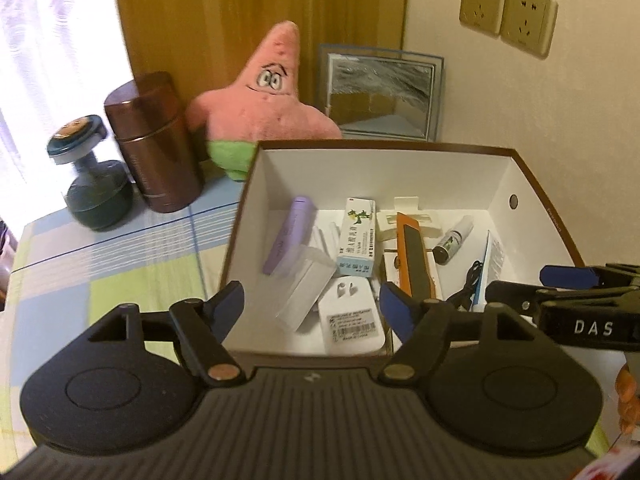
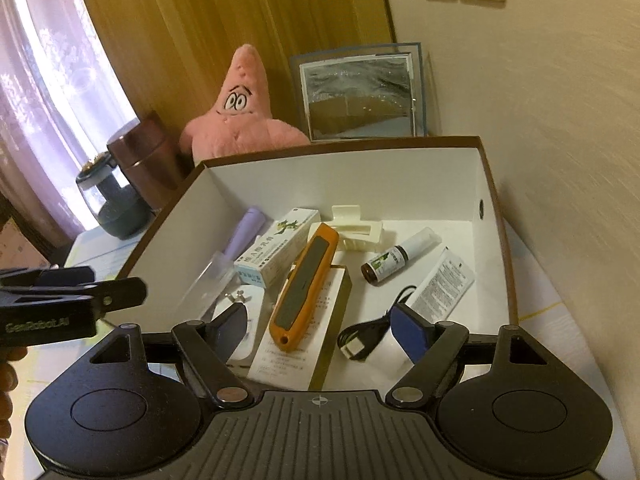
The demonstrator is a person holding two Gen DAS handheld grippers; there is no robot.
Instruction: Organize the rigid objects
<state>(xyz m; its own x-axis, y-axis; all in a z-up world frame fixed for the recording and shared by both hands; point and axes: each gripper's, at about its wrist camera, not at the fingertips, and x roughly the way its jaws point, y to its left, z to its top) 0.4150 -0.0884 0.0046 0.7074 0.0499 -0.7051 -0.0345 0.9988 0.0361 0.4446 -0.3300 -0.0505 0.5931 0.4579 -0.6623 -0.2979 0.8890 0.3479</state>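
Observation:
A brown cardboard box with white inside walls (image 1: 360, 168) (image 2: 344, 184) holds several small items: a lilac tube (image 1: 286, 236) (image 2: 244, 234), a medicine carton (image 1: 356, 242) (image 2: 276, 250), an orange utility knife (image 1: 416, 258) (image 2: 306, 288), a white charger plug (image 1: 352, 320), a small dark bottle (image 1: 452, 240) (image 2: 396, 258), a cream hair clip (image 2: 356, 230) and a black cable (image 2: 364, 338). My left gripper (image 1: 312, 304) is open and empty over the box's near edge. My right gripper (image 2: 320, 330) is open and empty over the box's near side.
Behind the box stand a pink star plush (image 1: 264, 96) (image 2: 240, 120), a brown cylinder tin (image 1: 156, 144) (image 2: 140, 160), a dark dumbbell-shaped item (image 1: 92, 180) and a framed mirror (image 1: 380, 92) (image 2: 360, 96). A checked cloth (image 1: 120, 264) covers the table. Wall sockets (image 1: 508, 14) are at upper right.

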